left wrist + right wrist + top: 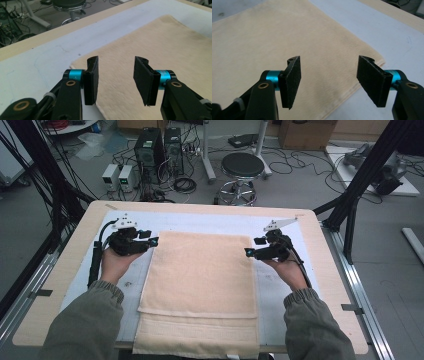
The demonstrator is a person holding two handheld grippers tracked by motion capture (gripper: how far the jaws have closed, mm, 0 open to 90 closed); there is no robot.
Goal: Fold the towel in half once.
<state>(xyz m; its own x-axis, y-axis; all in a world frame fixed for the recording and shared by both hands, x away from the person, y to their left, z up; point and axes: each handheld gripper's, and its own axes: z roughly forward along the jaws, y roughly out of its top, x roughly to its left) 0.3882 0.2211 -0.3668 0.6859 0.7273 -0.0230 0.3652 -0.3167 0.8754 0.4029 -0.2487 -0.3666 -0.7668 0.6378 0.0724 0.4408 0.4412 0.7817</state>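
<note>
Grey floor w/ cables (295,167), black stool (242,166), PC towers (159,150).

A pale wooden counter (330,270) is seen, covered over most of its top by a light grey-blue mat (270,292). Beyond the far edge, a round black stool (242,166) on a chrome base is placed on the grey floor (300,185). To its left, two dark computer towers (159,147) are stood side by side, with two small white boxes (119,176) near them. Black cables (295,167) are strewn across the floor. A black frame post (367,170) is set at the right.
</note>
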